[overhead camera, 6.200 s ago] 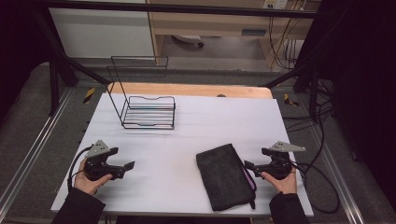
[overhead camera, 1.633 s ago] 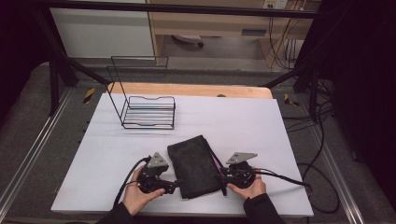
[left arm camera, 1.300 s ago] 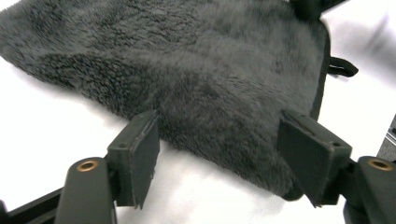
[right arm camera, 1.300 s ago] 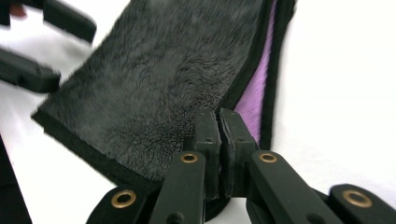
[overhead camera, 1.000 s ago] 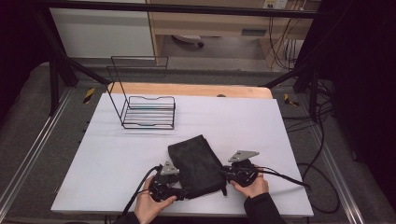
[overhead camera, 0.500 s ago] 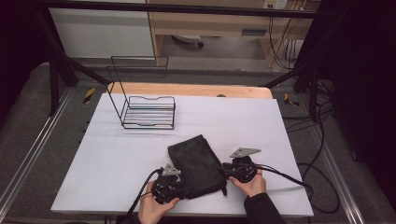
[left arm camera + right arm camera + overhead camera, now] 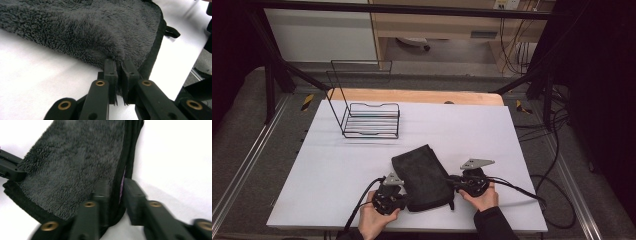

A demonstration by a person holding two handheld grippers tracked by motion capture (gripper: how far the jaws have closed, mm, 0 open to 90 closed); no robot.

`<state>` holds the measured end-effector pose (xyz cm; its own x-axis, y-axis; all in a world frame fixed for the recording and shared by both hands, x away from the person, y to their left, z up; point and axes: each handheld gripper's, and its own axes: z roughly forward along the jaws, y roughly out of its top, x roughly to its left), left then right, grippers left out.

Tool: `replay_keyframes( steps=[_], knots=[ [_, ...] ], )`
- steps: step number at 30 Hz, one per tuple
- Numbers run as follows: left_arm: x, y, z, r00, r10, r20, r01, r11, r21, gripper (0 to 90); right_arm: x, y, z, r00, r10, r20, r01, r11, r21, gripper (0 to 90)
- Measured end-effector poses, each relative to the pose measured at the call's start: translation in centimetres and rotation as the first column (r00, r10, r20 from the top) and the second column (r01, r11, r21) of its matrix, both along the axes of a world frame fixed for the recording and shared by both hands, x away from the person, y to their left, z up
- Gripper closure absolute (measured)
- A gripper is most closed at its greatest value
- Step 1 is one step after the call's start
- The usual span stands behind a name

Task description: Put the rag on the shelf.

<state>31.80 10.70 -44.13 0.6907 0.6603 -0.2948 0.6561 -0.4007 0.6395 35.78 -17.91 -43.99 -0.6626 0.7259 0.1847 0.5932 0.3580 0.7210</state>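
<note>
A dark grey fleece towel lies folded near the table's front edge, turned at an angle. My left gripper is at its near left corner. In the left gripper view its jaws have just been closing and now pinch the fluffy edge. My right gripper is at the towel's right side. In the right gripper view its jaws hold the black hem, with a bit of purple showing, and have just been opening slightly. The fleece runs away from them towards the left gripper's jaws.
A black wire rack with a tall back frame stands at the back left of the white table. A wooden strip borders the table's far edge. Cables trail from both grippers over the front and off the right side.
The towel has shifted from the front right to the front middle. Both hands have come in to its sides. Over the last second the left jaws have closed on its corner.
</note>
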Motion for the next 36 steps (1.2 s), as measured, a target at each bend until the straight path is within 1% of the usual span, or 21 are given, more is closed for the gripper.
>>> replay_keyframes(
  steps=[3, 4, 5, 7, 9, 10, 11, 13, 14, 17, 18, 19, 20, 26, 28, 31, 32, 33, 34, 35, 36],
  knots=[
    [0.1, 0.4, 0.3, 0.9998, -0.017, 0.004, 0.017, 0.9998, 0.007, 84.4, -0.2, -0.1, 0.2, 0.9996, -0.002, 0.027, 0.001, 0.9997, 0.023, 58.4],
    [0.1, 0.6, 0.4, 0.9997, -0.023, 0.007, 0.023, 0.9996, 0.016, 84.5, -0.3, -0.1, 0.2, 0.9992, -0.002, 0.041, 0.001, 0.9997, 0.024, 56.5],
    [0.0, 1.1, 0.6, 0.9996, -0.027, 0.008, 0.027, 0.9993, 0.027, 84.5, -0.4, -0.1, 0.2, 0.9992, 0.001, 0.040, -0.003, 0.9996, 0.030, 53.9],
    [0.0, 1.3, 0.7, 0.9995, -0.030, 0.008, 0.030, 0.9990, 0.033, 84.6, -0.4, 0.0, 0.2, 0.9983, -0.003, 0.059, 0.002, 0.9995, 0.031, 48.9],
    [-0.1, 2.1, 0.9, 0.9994, -0.034, 0.009, 0.034, 0.9984, 0.045, 84.6, -0.4, 0.1, 0.1, 0.9981, -0.005, 0.062, 0.003, 0.9995, 0.033, 43.8],
    [-0.1, 2.5, 0.9, 0.9993, -0.036, 0.008, 0.036, 0.9980, 0.052, 84.6, -0.4, 0.1, 0.1, 0.9981, -0.005, 0.062, 0.003, 0.9995, 0.033, 43.8],
    [-0.1, 3.4, 1.0, 0.9993, -0.037, 0.005, 0.036, 0.9975, 0.061, 84.6, -0.4, 0.2, -0.1, 0.9974, -0.008, 0.071, 0.006, 0.9994, 0.034, 40.0],
    [-0.1, 3.9, 1.0, 0.9993, -0.037, 0.003, 0.036, 0.9972, 0.066, 84.6, -0.4, 0.3, -0.3, 0.9975, -0.015, 0.070, 0.012, 0.9990, 0.043, 35.2],
    [-0.1, 4.3, 1.0, 0.9993, -0.038, 0.000, 0.038, 0.9968, 0.070, 84.6, -0.4, 0.3, -0.3, 0.9975, -0.015, 0.070, 0.012, 0.9990, 0.043, 35.2],
    [-0.2, 5.5, 1.0, 0.9993, -0.038, 0.005, 0.037, 0.9956, 0.086, 84.6, -0.3, 0.5, -0.4, 0.9960, -0.018, 0.087, 0.014, 0.9985, 0.052, 26.3],
    [-0.4, 6.2, 1.1, 0.9994, -0.035, 0.006, 0.034, 0.9952, 0.092, 84.6, -0.3, 0.5, -0.4, 0.9957, -0.021, 0.090, 0.016, 0.9985, 0.052, 24.7],
    [-0.4, 6.2, 1.1, 0.9994, -0.035, 0.006, 0.034, 0.9952, 0.092, 84.6, -0.3, 0.5, -0.4, 0.9957, -0.021, 0.090, 0.016, 0.9985, 0.052, 24.7],
    [-0.5, 6.6, 1.1, 0.9995, -0.032, 0.007, 0.031, 0.9952, 0.093, 84.6, -0.2, 0.4, -0.5, 0.9954, -0.025, 0.092, 0.020, 0.9986, 0.050, 20.6],
    [-1.4, 7.6, 1.0, 0.9995, -0.021, 0.023, 0.019, 0.9944, 0.104, 84.4, -0.1, 0.5, -0.5, 0.9953, -0.032, 0.091, 0.027, 0.9984, 0.049, 15.1],
    [-1.3, 7.8, 0.7, 0.9994, -0.025, 0.026, 0.022, 0.9950, 0.097, 83.6, 0.0, 0.5, -0.5, 0.9958, -0.033, 0.085, 0.029, 0.9982, 0.052, 12.3],
    [-1.3, 7.8, 0.7, 0.9990, -0.032, 0.030, 0.029, 0.9943, 0.103, 82.0, 0.1, 0.5, -0.5, 0.9964, -0.032, 0.079, 0.028, 0.9982, 0.053, 10.9],
    [-1.4, 7.9, 0.7, 0.9989, -0.031, 0.036, 0.027, 0.9941, 0.105, 77.8, 0.1, 0.5, -0.5, 0.9963, -0.035, 0.078, 0.031, 0.9979, 0.058, 9.9],
    [-1.4, 8.0, 0.8, 0.9988, -0.029, 0.040, 0.024, 0.9940, 0.107, 77.8, 0.1, 0.5, -0.5, 0.9963, -0.035, 0.078, 0.031, 0.9979, 0.058, 9.9],
    [-1.4, 8.1, 1.0, 0.9987, -0.029, 0.043, 0.024, 0.9935, 0.112, 70.9, 0.2, 0.4, -0.4, 0.9958, -0.036, 0.084, 0.032, 0.9978, 0.058, 8.7],
    [-1.4, 8.3, 1.1, 0.9982, -0.014, 0.058, 0.008, 0.9943, 0.107, 66.9, 0.2, 0.4, -0.4, 0.9957, -0.038, 0.085, 0.033, 0.9978, 0.058, 8.3],
    [-1.4, 8.6, 1.3, 0.9974, -0.003, 0.071, -0.004, 0.9949, 0.101, 66.9, 0.2, 0.4, -0.4, 0.9957, -0.038, 0.085, 0.033, 0.9978, 0.058, 8.3]
  ],
)
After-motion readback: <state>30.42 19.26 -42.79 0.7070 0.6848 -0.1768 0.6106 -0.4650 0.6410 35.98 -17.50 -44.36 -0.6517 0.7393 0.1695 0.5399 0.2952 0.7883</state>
